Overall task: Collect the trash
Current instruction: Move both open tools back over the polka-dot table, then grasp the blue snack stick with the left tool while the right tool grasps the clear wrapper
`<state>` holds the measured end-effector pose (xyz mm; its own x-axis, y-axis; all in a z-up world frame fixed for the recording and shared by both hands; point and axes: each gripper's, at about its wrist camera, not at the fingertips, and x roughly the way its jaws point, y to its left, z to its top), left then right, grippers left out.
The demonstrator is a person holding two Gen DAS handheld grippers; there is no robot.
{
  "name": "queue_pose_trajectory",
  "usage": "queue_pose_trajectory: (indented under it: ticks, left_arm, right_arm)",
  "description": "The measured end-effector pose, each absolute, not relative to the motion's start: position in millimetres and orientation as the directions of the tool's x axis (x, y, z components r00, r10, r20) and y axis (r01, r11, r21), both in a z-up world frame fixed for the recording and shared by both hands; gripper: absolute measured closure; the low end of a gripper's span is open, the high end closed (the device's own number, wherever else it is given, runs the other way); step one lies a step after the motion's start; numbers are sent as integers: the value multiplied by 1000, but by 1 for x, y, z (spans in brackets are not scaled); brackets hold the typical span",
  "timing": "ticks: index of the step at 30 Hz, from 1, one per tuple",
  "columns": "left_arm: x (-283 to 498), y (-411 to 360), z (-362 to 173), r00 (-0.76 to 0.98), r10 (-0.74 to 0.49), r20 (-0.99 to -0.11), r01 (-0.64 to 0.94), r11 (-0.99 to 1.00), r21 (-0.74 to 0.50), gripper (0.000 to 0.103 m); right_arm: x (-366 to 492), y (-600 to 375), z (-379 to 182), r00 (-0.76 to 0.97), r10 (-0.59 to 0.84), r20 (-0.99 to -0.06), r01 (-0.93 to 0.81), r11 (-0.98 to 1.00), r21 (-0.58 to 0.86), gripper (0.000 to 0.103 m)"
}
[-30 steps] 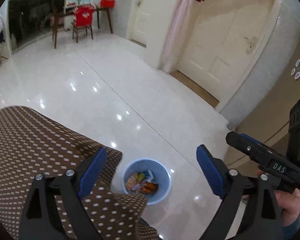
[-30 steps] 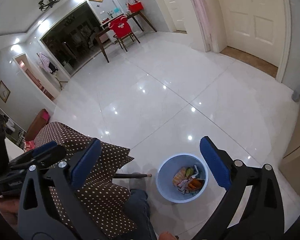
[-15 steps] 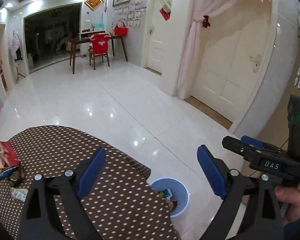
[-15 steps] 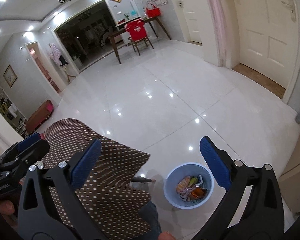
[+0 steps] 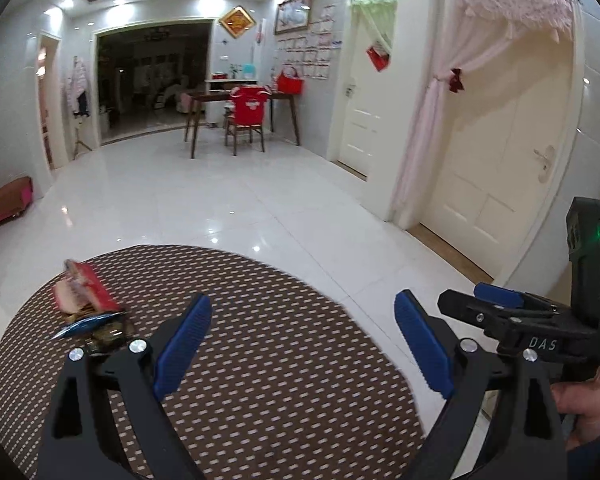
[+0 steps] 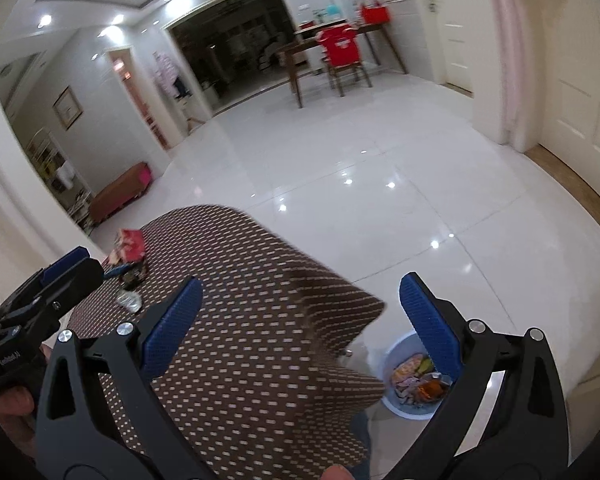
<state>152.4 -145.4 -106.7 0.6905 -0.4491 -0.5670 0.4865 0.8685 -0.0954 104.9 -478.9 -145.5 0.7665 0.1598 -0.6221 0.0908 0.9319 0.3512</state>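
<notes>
A round table with a brown dotted cloth holds a small pile of trash at its far left: a red packet, a blue wrapper and a dark wrapper. The right wrist view shows the red packet and a crumpled silver wrapper. A light blue bin with several wrappers inside stands on the floor right of the table. My left gripper is open and empty over the table. My right gripper is open and empty above the table edge.
White glossy tile floor surrounds the table. A wooden desk with a red-covered chair stands far back. Cream doors and a pink curtain line the right wall. A low brown bench sits at the left wall.
Both grippers have swung up and left, away from the bin. The table top and its trash pile have come into view; the bin has left the left wrist view.
</notes>
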Motion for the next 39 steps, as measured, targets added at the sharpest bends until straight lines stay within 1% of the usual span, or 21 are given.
queue_pose_trajectory:
  ticks: [7,13,17,21,25,27,30,31,32,33,34,35,36,37,38,39]
  left_arm:
    - [156,-82,-108,727,-395,-562,402,908,-119,12]
    - [158,-22,-112,769,-314,-557,307,945,-109,12]
    - [163,21,-120,777,-249,-579,229,967,-110,12]
    - [171,58,-133,774,-187,-605,152,982,-108,12]
    - [176,79,-142,770,-152,-619,111,988,-105,12]
    - [180,83,-145,766,-143,-627,104,990,-99,12]
    - [185,81,-150,758,-143,-636,113,990,-88,12]
    - [189,79,-152,755,-145,-639,120,989,-83,12]
    - [190,78,-153,753,-147,-641,125,989,-80,12]
    - [193,75,-154,750,-150,-644,132,988,-76,12]
    - [197,72,-155,746,-153,-649,141,987,-71,12]
    - [199,70,-156,743,-155,-650,146,987,-68,12]
    - [203,67,-158,739,-160,-654,157,986,-62,12]
    - [206,64,-159,737,-160,-656,163,985,-57,12]
    - [209,60,-160,736,-158,-658,171,984,-46,12]
    - [214,57,-161,734,-158,-660,179,983,-37,12]
  right_arm:
    - [131,-418,-144,734,226,-640,-21,950,312,6]
    - [156,-349,-152,688,299,-661,-151,950,273,6]
    - [177,-294,-163,637,360,-682,-261,933,249,6]
    - [193,-241,-181,585,388,-712,-360,911,201,6]
    - [213,-210,-198,544,394,-741,-425,891,162,7]
    - [223,-196,-207,526,388,-757,-455,880,136,12]
    - [236,-177,-216,512,371,-775,-497,864,86,13]
    - [238,-173,-217,509,374,-775,-509,857,80,15]
    - [241,-166,-219,505,379,-775,-531,845,67,17]
    - [243,-160,-221,501,376,-779,-547,836,52,27]
    - [245,-155,-224,494,369,-787,-560,827,36,44]
    - [248,-148,-228,492,357,-794,-571,821,14,50]
    - [248,-145,-227,506,360,-784,-579,816,1,66]
    - [249,-145,-227,503,375,-779,-578,816,20,79]
    - [248,-147,-227,504,374,-778,-571,820,24,84]
    - [247,-150,-227,505,370,-779,-564,826,27,84]
